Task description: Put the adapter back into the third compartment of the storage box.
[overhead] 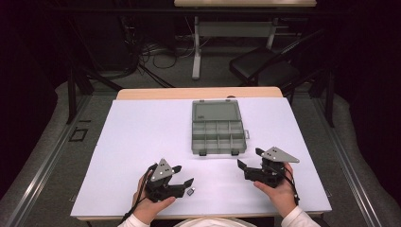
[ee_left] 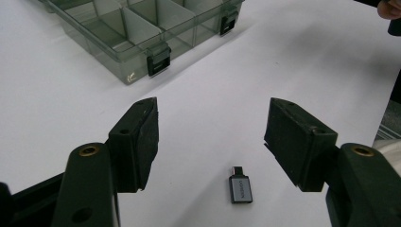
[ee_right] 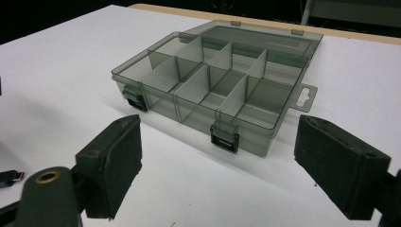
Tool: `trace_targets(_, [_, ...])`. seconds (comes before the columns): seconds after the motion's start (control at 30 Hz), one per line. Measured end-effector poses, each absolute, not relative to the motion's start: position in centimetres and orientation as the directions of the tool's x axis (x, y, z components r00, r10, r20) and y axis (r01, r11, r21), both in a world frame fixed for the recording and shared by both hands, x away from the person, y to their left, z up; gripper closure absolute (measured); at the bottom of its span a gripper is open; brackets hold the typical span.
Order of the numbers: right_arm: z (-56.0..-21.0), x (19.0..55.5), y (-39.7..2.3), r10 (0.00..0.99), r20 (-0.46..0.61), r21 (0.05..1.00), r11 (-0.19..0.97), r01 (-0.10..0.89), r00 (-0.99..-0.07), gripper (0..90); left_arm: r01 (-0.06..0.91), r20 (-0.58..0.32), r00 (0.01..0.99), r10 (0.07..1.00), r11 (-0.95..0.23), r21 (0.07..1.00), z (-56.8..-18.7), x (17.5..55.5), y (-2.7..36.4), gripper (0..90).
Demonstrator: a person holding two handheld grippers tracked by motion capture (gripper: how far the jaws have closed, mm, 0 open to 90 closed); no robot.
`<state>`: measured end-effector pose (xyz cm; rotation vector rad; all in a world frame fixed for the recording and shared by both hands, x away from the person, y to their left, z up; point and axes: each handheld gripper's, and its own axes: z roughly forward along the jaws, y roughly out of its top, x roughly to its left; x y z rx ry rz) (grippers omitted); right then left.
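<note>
Grey metal and black plastic make up the small adapter (ee_left: 240, 188), which lies flat on the white surface (overhead: 132, 142) between the left tongs' (ee_left: 213, 142) open jaws, untouched. It looks light, stiff and rather slick, so a pinch across its two long sides should suit best. The right tongs (ee_right: 217, 165) stand wide open with nothing between them. Farther off sits the clear grey box (overhead: 218, 127), lid back, compartments bare. The left gripper view gives the adapter's plug end and printing; the high view reduces it to a speck beside the left hand (overhead: 151, 203).
</note>
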<state>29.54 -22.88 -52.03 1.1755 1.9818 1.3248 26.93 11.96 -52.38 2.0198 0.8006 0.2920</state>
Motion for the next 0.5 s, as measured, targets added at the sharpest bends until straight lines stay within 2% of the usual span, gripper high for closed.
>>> trace_targets(0.1, [-52.0, 29.5, -22.9, 0.854, 0.068, 0.907, 0.162, 0.388, -0.517, 15.9, 0.422, -0.104, 0.774, 0.625, -0.386, 0.821, -52.5, 27.0, 11.9, 40.9])
trace_targets(0.27, [-52.1, 29.5, -22.8, 0.851, 0.066, 0.905, 0.168, 0.39, -0.52, 16.0, 0.44, -0.098, 0.758, 0.645, -0.395, 0.806, -52.9, 26.9, 11.8, 39.7])
trace_targets(0.37, [-52.1, 29.6, -22.8, 0.851, 0.069, 0.907, 0.165, 0.388, -0.521, 16.2, 0.504, -0.148, 0.735, 0.662, -0.388, 0.772, -53.1, 26.8, 11.7, 39.8])
trace_targets(0.5, [-52.2, 29.6, -22.8, 0.85, 0.07, 0.906, 0.165, 0.39, -0.523, 16.5, 0.513, -0.149, 0.738, 0.659, -0.404, 0.757, -53.5, 26.7, 11.4, 40.6])
